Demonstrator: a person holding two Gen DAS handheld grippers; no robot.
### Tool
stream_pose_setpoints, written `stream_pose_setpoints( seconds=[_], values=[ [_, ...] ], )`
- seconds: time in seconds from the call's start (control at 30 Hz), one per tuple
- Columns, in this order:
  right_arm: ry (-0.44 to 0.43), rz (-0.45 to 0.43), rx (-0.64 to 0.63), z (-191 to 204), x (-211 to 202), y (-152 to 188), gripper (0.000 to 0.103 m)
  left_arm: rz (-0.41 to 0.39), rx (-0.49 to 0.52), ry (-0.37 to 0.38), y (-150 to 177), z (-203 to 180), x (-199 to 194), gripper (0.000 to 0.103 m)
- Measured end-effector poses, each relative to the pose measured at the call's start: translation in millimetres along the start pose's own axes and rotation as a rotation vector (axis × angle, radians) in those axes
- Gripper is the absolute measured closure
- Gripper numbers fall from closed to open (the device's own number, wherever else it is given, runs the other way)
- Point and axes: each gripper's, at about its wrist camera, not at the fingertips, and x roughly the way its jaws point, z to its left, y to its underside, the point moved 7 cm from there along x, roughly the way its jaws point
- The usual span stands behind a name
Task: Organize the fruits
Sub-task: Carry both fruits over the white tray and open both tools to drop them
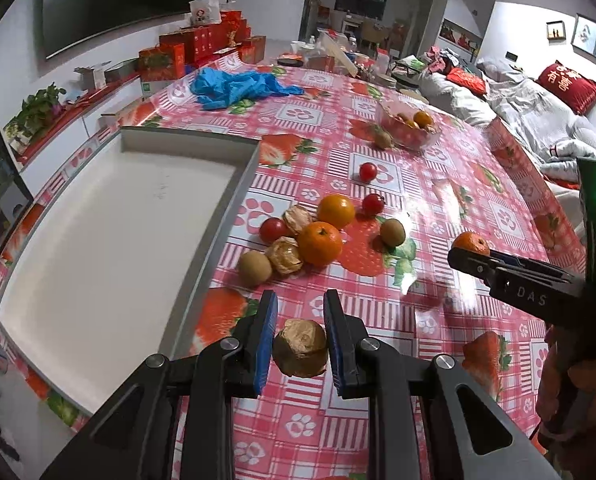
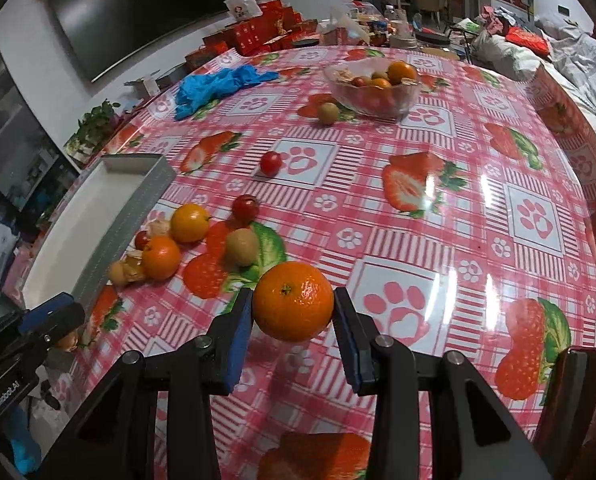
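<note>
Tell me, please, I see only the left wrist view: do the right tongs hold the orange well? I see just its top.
Observer: Yes. In the right wrist view the right tongs are shut on the orange. One blue pad presses on each side, and the whole fruit shows between them.
Operator: And the bowl? I see only orange fruit inside.
Observer: The bowl also holds what looks like a small red tomato and a greenish fruit beside the oranges.
</note>
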Motion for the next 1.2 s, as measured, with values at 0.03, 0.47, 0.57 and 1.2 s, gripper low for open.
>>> stream_pose_setpoints(
  seconds=[0.03, 0.47, 0.57, 1.2],
  values=[
    [0.0, 0.001, -0.007, 4.0, -0.2, 0.1, 0.06, 0.0, -0.003, -0.003, 0.5, 2.2, -0.4, 0.078],
    [-0.018, 0.0, -0.074, 49.4, -5.4, -4.3, 0.06, -0.025, -0.058, -0.031, -0.7, 40.4, -11.5, 0.078],
    [-0.026, -0.002, -0.099, 64.2, -5.6, -7.8, 0.06, -0.025, -0.071, -0.042, -1.3, 50.9, -11.8, 0.078],
    [-0.162, 0.021, -0.282, 200.5, 15.0, -36.0, 0.06, -0.031, -0.146, -0.208, -30.6, 154.1, -14.2, 0.078]
  ],
)
